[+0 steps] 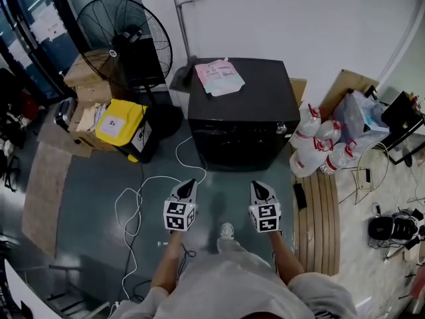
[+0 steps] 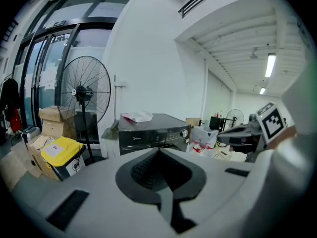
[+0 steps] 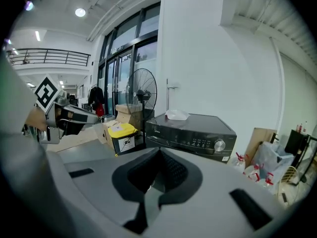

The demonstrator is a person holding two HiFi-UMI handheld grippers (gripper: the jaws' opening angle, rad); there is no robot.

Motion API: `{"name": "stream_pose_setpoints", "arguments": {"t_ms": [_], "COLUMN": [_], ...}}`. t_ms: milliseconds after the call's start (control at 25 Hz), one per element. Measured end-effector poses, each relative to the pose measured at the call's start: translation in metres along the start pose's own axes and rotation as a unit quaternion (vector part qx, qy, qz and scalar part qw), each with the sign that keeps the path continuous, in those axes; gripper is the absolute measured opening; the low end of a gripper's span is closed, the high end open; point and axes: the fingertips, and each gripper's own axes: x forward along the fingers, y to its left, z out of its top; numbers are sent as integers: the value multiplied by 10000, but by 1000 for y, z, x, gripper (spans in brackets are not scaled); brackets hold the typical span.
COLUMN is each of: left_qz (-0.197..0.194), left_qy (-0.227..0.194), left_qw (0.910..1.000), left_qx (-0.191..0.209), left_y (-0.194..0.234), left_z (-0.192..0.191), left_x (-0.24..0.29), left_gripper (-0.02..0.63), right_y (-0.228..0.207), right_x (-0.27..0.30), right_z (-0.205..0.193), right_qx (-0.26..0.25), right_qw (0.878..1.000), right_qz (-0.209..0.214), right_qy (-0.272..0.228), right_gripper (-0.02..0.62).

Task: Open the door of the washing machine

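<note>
**Grippers short of the washer, door still to reach**

The left gripper (image 1: 188, 182) and right gripper (image 1: 258, 185) each have their jaws pressed together on nothing. Both point at the black box-shaped washing machine (image 1: 239, 105), which stands ahead against the white wall, well apart from them. Its dark front door (image 1: 238, 148) looks closed. One gripper's jaws likely need parting before it meets the door's edge. The white cable (image 1: 139, 195) on the floor is best avoided.

On the black box-shaped washing machine (image 1: 242, 111), the door front is steeply foreshortened. In their own views, the left gripper (image 2: 159, 151) and right gripper (image 3: 159, 151) hide its lower part. Print on the pink-white paper packet (image 1: 219, 77) is too small to read.
</note>
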Motion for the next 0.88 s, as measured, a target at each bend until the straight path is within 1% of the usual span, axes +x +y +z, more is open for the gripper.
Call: {"name": "stream_pose_setpoints", "arguments": {"t_ms": [320, 520, 680, 880], "left_qz": [128, 86, 30, 47], "left_qy": [151, 219, 258, 374], "left_qw": [9998, 9997, 9996, 9992], "left_qx": [-69, 0, 140, 148], "left_y": [17, 21, 29, 47], "left_z": [6, 7, 0, -12], "left_x": [54, 80, 103, 128], "left_gripper": [8, 8, 8, 8], "right_y": [-28, -36, -40, -45], "right_x": [55, 78, 97, 120], "right_z": [4, 1, -3, -9], "right_qx": [-28, -14, 41, 113], "right_qw": [9997, 9991, 9989, 9988], "right_qz": [221, 334, 375, 354], "right_qy": [125, 244, 273, 324], "right_gripper": [-2, -2, -2, -2]}}
